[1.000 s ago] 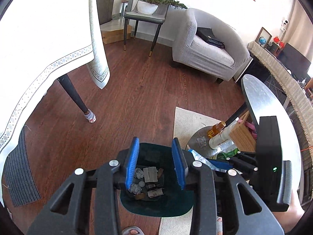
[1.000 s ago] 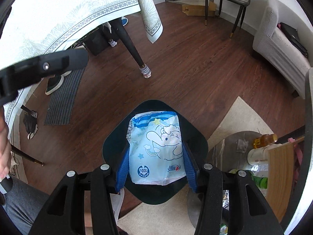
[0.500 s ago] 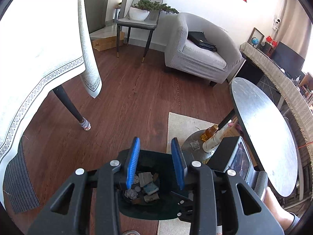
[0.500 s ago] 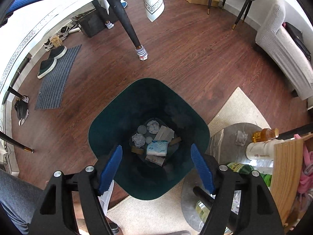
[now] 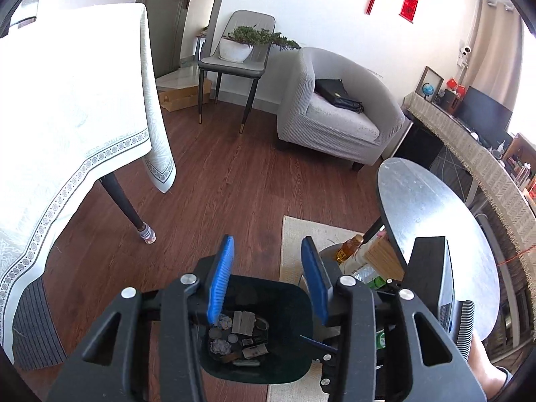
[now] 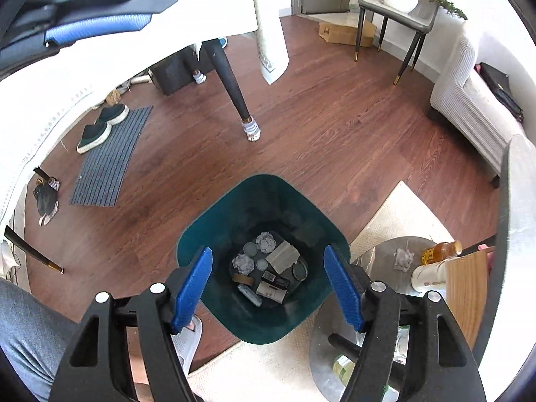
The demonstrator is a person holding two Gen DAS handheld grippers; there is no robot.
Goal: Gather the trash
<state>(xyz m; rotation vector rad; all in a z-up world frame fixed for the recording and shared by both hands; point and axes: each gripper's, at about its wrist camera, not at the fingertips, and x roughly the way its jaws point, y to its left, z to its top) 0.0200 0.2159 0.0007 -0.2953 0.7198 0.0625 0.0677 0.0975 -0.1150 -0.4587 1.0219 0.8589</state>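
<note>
Both grippers are hovering empty over the green bin point(image 6: 264, 301): right gripper point(image 6: 268, 288) closing, trash directly between its jaws toward 12 o'clock; left gripper point(image 5: 268, 281) opening.

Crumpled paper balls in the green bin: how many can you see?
2: one paper ball at the far side of the bin, another just left. More may be buried.
</note>
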